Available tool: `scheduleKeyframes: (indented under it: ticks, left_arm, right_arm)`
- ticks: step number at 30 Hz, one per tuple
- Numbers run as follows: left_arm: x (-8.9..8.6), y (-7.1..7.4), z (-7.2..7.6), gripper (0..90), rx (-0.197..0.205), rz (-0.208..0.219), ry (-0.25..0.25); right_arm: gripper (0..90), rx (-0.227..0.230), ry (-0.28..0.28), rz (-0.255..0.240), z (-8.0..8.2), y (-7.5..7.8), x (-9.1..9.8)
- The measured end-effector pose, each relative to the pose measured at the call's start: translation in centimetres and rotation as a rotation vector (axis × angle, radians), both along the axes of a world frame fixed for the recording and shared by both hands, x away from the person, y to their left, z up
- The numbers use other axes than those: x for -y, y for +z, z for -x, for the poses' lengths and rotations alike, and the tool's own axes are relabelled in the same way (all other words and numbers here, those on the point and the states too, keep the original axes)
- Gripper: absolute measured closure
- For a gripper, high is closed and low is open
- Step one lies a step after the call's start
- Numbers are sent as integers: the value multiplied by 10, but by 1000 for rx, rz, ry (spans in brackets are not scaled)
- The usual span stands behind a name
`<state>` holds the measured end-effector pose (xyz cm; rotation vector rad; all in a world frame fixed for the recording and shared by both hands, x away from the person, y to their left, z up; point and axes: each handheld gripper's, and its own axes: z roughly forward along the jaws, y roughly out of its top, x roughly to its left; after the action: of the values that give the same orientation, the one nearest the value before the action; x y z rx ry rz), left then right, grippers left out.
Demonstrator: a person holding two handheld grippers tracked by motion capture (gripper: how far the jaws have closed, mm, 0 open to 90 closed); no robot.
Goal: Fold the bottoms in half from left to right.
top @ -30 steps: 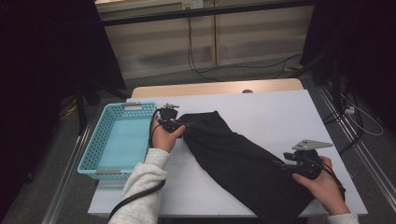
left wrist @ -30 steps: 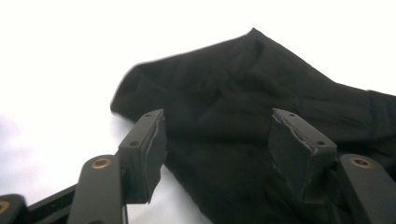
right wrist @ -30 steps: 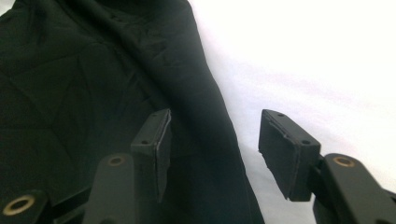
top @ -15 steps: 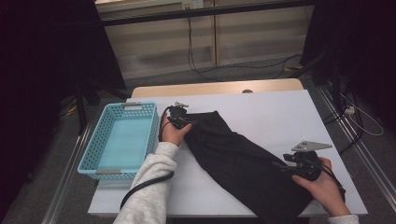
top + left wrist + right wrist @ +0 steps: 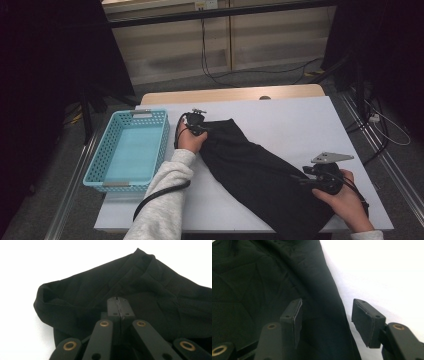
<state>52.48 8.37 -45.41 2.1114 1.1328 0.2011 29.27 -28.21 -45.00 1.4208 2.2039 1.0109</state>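
Note:
A black cloth (image 5: 260, 170) lies slantwise across the white table (image 5: 300, 120), from upper left to the front right edge. My left gripper (image 5: 197, 125) rests on the cloth's upper left end. Its jaws have just been closing. In the left gripper view they stand together (image 5: 121, 307) on the cloth (image 5: 82, 290), with creases running out from the tips. My right gripper (image 5: 307, 181) is at the lower right end. It is open (image 5: 327, 310): one pad over the cloth (image 5: 262, 277), the other over bare table, neither pressing.
A light blue plastic basket (image 5: 107, 165) stands at the table's left edge, close to my left forearm. Bare white table stretches beyond the cloth, toward the far and right edges. Cables hang off the table's right side.
My left hand has slid right, from beside the basket onto the cloth's upper end, and its jaws have come together. The right hand has stayed put.

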Motion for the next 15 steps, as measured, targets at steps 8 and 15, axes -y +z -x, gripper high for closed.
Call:
scheduleKeyframes:
  ticks: [8,15]
  left_arm:
    - [4,-3,-8,900,45,2,7]
    - [2,3,-18,900,96,20,27]
  right_arm:
    - [418,2,-1,-3,0,1,0]
    - [414,-2,-9,-7,1,0,3]
